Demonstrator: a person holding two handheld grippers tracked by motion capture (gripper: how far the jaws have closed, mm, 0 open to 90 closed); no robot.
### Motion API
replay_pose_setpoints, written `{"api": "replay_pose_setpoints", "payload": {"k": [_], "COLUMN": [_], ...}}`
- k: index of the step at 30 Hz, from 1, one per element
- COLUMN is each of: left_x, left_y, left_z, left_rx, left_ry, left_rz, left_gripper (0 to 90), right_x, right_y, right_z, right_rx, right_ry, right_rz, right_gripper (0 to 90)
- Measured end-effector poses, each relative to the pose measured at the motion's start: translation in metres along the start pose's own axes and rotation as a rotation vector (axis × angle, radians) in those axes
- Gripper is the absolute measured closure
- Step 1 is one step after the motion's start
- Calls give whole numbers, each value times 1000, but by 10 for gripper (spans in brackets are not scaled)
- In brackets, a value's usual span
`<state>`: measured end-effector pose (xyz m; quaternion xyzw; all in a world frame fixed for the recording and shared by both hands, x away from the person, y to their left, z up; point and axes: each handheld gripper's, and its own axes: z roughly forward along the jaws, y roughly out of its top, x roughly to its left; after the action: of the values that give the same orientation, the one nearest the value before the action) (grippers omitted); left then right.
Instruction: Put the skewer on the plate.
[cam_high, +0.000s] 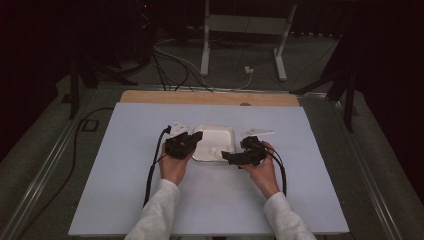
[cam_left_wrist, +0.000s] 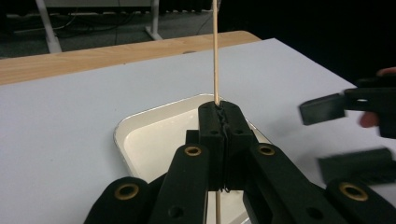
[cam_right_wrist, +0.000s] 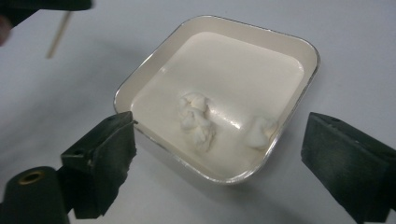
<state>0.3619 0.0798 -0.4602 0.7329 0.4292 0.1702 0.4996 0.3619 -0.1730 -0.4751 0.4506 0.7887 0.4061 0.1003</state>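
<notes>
We see a white square tray (cam_high: 227, 134) on the pale blue table cover (cam_high: 125, 165), between the two hands; the left gripper (cam_left_wrist: 223, 116) has its jaws pressed together on a thin wooden stick (cam_left_wrist: 215, 51), which stands upright above the near edge of the tray; the right gripper (cam_right_wrist: 219, 154) is spread wide, one jaw on each side of the tray corner; in the tray lie two soft white lumps (cam_right_wrist: 198, 119), apart from each other
</notes>
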Motion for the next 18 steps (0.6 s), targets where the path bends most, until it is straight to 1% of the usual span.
{"api": "replay_pose_setpoints", "payload": {"k": [1, 7, 14, 18], "left_x": [0, 0, 2, 2], "left_y": [0, -1, -4, -7], "left_z": [2, 11, 24, 33], "left_rx": [4, 21, 42, 59], "left_ry": [6, 25, 44, 56], "left_rz": [4, -7, -30, -33], "left_gripper": [900, 900, 900, 900], "right_x": [1, 4, 3, -3], "right_y": [-1, -9, -22, -28], "right_z": [-2, -13, -31, -43], "right_rx": [-6, -33, -70, -80], "right_ry": [3, 29, 26, 13], "right_rz": [-2, -24, -42, -43], "right_gripper": [89, 51, 37, 37]}}
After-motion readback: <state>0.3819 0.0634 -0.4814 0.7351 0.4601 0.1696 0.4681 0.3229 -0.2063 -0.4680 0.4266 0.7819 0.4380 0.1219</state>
